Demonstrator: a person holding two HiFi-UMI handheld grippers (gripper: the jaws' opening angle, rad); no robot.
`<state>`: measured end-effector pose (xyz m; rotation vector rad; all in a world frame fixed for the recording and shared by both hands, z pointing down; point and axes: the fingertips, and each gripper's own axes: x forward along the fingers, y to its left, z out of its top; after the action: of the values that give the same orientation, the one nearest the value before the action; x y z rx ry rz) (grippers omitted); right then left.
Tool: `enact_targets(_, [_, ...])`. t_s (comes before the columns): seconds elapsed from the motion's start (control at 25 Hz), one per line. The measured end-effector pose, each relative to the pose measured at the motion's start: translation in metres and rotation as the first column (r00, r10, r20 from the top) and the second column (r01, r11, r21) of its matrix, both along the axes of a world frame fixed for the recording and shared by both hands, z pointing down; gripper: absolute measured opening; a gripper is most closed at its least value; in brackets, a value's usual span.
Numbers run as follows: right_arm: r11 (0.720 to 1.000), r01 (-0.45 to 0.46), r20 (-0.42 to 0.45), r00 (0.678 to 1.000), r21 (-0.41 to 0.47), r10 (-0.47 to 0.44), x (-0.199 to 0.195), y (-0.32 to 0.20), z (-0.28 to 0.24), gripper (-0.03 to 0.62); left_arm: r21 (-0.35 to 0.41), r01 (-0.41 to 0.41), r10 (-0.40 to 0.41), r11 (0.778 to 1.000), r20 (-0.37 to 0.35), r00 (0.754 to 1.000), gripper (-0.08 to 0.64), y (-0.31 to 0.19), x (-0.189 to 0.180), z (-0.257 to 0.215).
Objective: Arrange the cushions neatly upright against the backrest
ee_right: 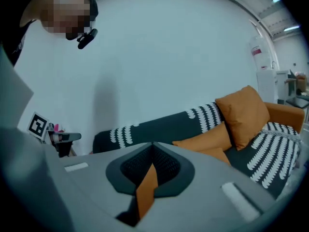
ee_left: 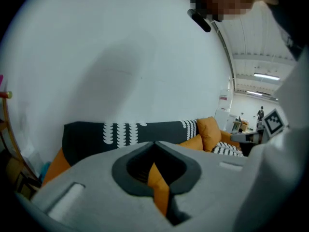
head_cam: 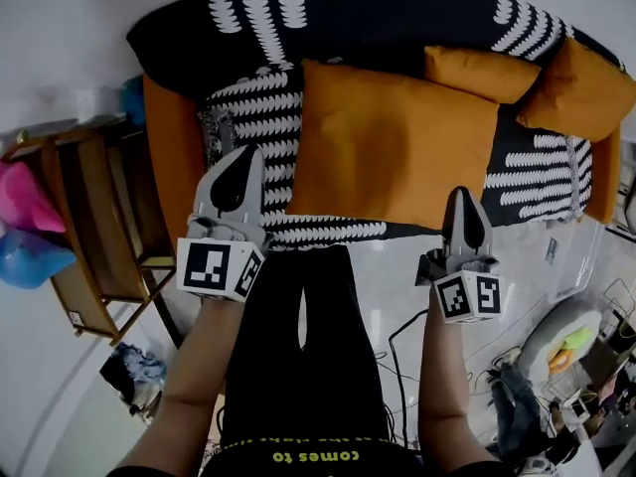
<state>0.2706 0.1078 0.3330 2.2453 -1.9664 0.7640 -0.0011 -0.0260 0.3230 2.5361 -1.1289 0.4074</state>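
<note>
Head view looks steeply down on a black sofa (head_cam: 248, 117) with white patterning and orange ends. My left gripper (head_cam: 238, 167) hangs over the front left of the seat, just beside the near left corner of the big orange cushion (head_cam: 393, 142). That cushion lies flat across the seat, not upright. My right gripper (head_cam: 465, 212) sits at the seat's front edge, near the cushion's near right corner. Whether either gripper touches it, I cannot tell.

Left gripper view and right gripper view both show my fingers pressed together, clamped on nothing, with only a sliver of orange showing through the slit.

A smaller orange cushion (head_cam: 482, 73) lies slanted at the foot of the backrest (head_cam: 397, 8), behind the big one. A third orange cushion (head_cam: 581, 87) stands propped in the sofa's right corner. A wooden rack (head_cam: 94, 227) stands beside the sofa's left end.
</note>
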Motion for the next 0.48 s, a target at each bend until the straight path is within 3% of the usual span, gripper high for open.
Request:
enact_targets(0.08, [0.998,-0.043,-0.021,0.999,-0.054,0.042,0.029,0.011,0.033,0.018,-0.022,-0.017,0.017,1.000,0.024,1.000,0.002,-0.001,0.012,0.028])
enact_targets(0.2, [0.985,-0.122,-0.041,0.992,-0.124,0.118,0.083,0.021,0.080,0.025,-0.034,-0.070,0.073,0.997,0.118,0.990,0.004,-0.004,0.032,0.073])
enact_targets(0.28, [0.971,-0.166,-0.066,0.985,-0.171,0.157,0.120,0.025,0.111,0.034,-0.062,-0.109,0.117,0.992,0.159,0.980,0.038,-0.005,0.042,0.100])
enact_targets(0.36, [0.957,-0.196,-0.077,0.980,-0.213,0.184,0.151,0.026,0.136,0.059,-0.110,-0.134,0.152,0.985,0.171,0.973,0.067,-0.004,0.051,0.123])
enact_targets(0.48, [0.941,-0.231,-0.012,0.972,-0.246,0.235,0.178,0.019,0.164,0.067,-0.154,-0.156,0.182,0.976,0.173,0.968,0.078,-0.005,0.062,0.147])
